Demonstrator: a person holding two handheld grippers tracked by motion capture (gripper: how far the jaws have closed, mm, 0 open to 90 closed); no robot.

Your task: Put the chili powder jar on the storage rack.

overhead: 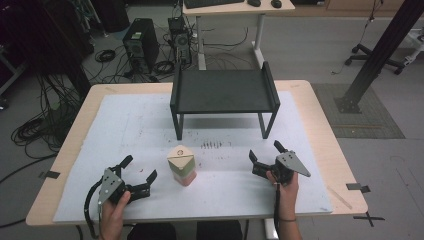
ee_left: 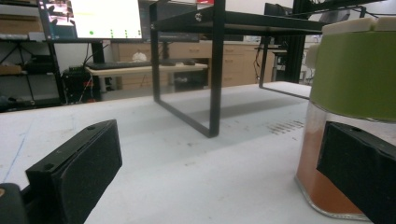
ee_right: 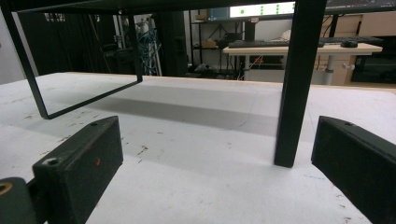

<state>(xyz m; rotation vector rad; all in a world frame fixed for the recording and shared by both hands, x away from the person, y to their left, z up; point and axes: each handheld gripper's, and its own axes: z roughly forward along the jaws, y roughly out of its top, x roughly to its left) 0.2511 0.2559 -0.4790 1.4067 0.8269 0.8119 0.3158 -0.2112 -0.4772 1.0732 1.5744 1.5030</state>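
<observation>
A rounded three-sided container (overhead: pixel 181 165) with a beige lid, a green band and an orange base stands upright on the white mat (overhead: pixel 150 130), in the middle near the front. My left gripper (overhead: pixel 140 167) rests open to its left, jaws pointing toward it, nothing between them. In the left gripper view the container (ee_left: pixel 355 74) rises at the right, just beyond the right jaw of the left gripper (ee_left: pixel 217 177). My right gripper (overhead: pixel 264 150) stands open to the container's right, aimed at the black stand (overhead: pixel 224 92). The right gripper (ee_right: pixel 217 172) faces a stand leg (ee_right: pixel 292 93).
The black metal stand takes up the back middle of the table, with room under it. Small dark marks (overhead: pixel 211 145) dot the mat in front of it. Beyond the table are a computer tower (overhead: pixel 141 44), floor cables, a desk (overhead: pixel 235 10) and a black post (overhead: pixel 380 50).
</observation>
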